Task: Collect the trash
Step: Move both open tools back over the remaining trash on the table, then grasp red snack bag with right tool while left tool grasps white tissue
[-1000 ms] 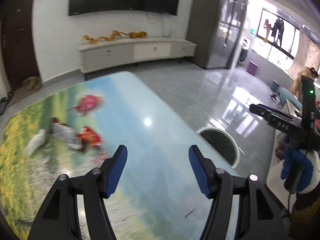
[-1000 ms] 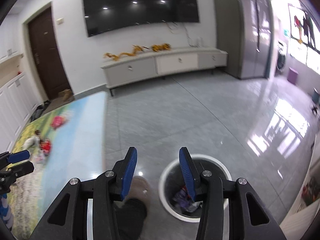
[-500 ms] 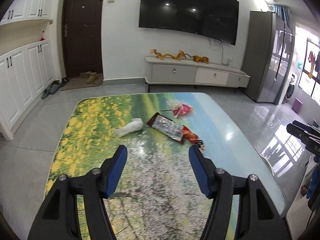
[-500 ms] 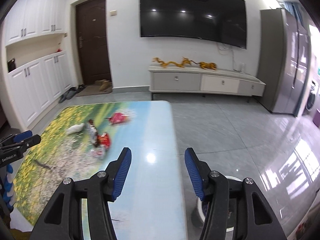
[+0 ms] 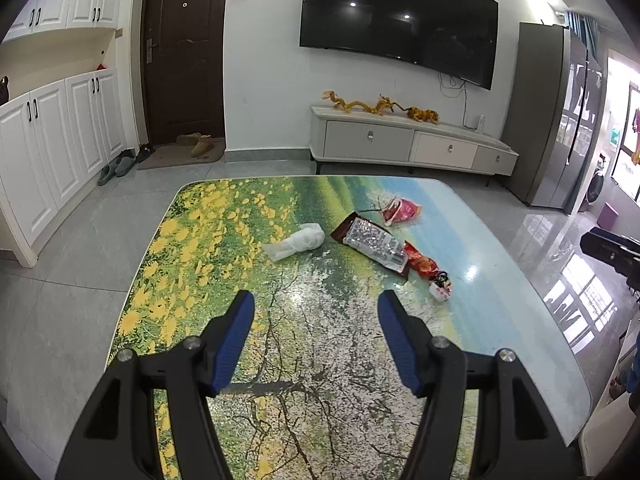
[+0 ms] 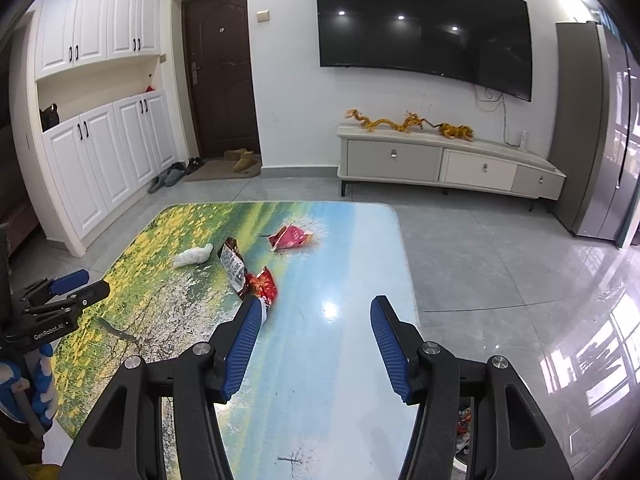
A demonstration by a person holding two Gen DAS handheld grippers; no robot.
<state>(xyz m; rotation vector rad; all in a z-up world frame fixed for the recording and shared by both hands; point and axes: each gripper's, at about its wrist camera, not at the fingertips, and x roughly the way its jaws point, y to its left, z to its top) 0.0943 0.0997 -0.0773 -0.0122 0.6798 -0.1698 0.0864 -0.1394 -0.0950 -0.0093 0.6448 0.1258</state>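
Observation:
Trash lies on the picture-printed table [image 5: 312,360] [image 6: 340,360]: a crumpled white tissue [image 5: 296,242] [image 6: 194,255], a silver and brown wrapper [image 5: 372,240] [image 6: 232,264], a red snack wrapper [image 5: 420,262] [image 6: 262,284], a small white and red scrap [image 5: 440,286], and a pink wrapper [image 5: 402,211] [image 6: 290,237] farther back. My left gripper [image 5: 316,312] is open and empty, above the table short of the trash. My right gripper [image 6: 316,316] is open and empty over the table's right part, its left finger beside the red wrapper.
A trash bin with rubbish shows partly on the floor behind my right gripper's body [image 6: 464,432]. A TV cabinet [image 5: 412,148] stands at the far wall, a tall grey fridge [image 5: 556,120] at right, white cupboards [image 5: 52,152] at left. The table's right edge borders tiled floor [image 6: 500,280].
Both grippers have swung left from the bin and floor toward the table and trash. Both stayed open and empty.

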